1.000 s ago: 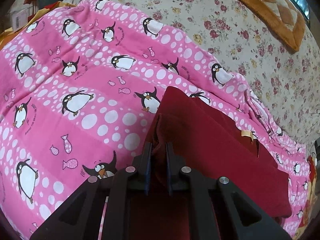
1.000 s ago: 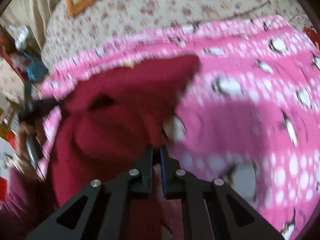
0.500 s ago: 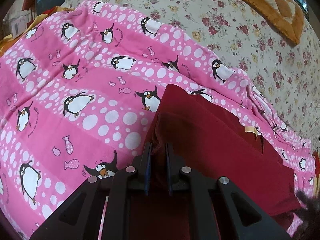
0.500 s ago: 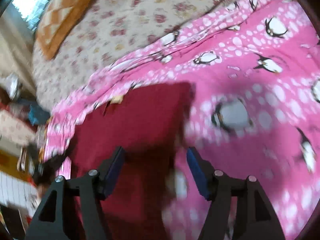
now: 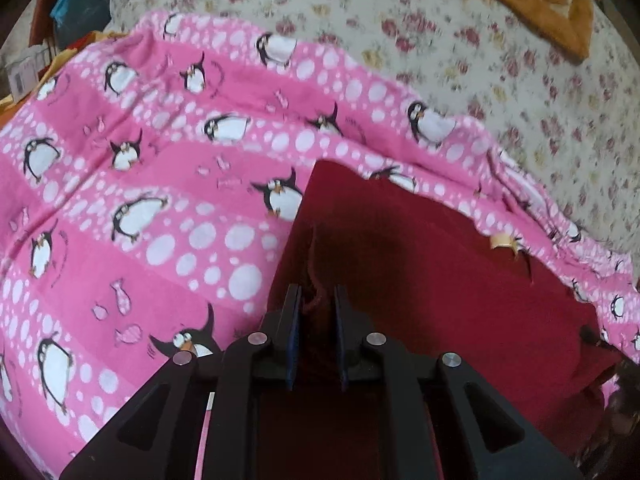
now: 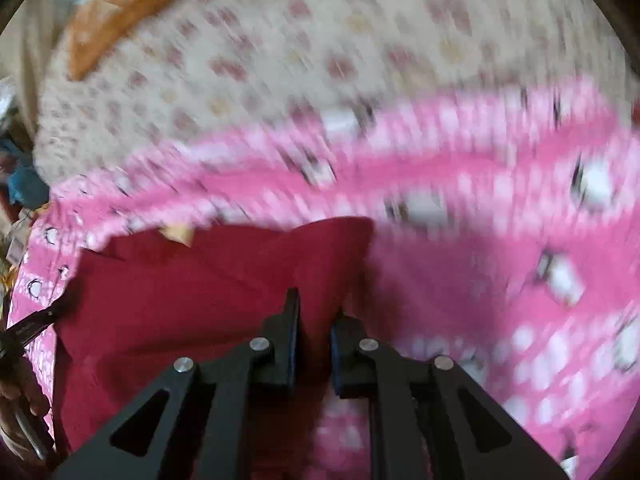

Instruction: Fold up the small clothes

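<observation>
A dark red garment [image 5: 420, 272] lies flat on a pink penguin blanket [image 5: 140, 208], with a small yellow tag [image 5: 502, 240] at its far edge. My left gripper [image 5: 316, 300] has its jaws slightly apart, and a raised ridge of the red cloth stands between them at the garment's left edge. In the blurred right wrist view the garment [image 6: 200, 292] lies at lower left. My right gripper [image 6: 314, 312] is nearly closed over the garment's right edge, red cloth between its jaws. The left gripper's tip [image 6: 44, 316] shows at the far left.
A cream floral bedspread [image 5: 480, 60] covers the bed beyond the blanket, with an orange quilted cushion [image 5: 532, 4] at the back. Clutter, including a blue bag [image 5: 80, 4], sits off the bed's far left. The pink blanket [image 6: 500, 280] spreads right of the garment.
My right gripper let go of the lifted cloth, opened wide, then narrowed over the garment's right edge. The garment now lies flat. My left gripper's jaws have parted slightly.
</observation>
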